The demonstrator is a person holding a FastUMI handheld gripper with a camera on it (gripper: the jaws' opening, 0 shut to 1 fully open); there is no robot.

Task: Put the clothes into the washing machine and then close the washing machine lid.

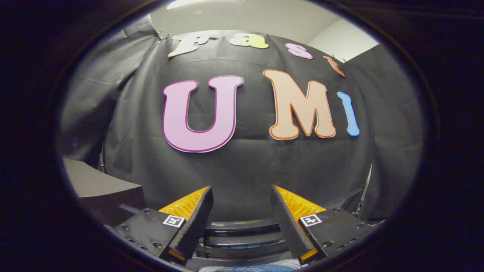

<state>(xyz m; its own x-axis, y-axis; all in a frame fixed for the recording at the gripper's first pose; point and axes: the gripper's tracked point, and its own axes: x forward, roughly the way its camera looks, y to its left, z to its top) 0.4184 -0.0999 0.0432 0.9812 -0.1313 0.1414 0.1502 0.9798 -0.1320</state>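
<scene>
The black cloth wall (242, 166) of the booth is standing beyond everything else, facing the camera. To the left of the fingers, a grey boxy surface (98, 185) is sitting in front of that wall; what it is cannot be told. The washing machine (242, 236) is lying directly below the fingers, its dark curved rim showing between them, and a patch of blue fabric (261, 268) is showing just under that rim. The hand-held gripper (242, 204) is hovering above the machine with its fingers spread apart, released and grasping nothing, the gap between them pointing at the wall
</scene>
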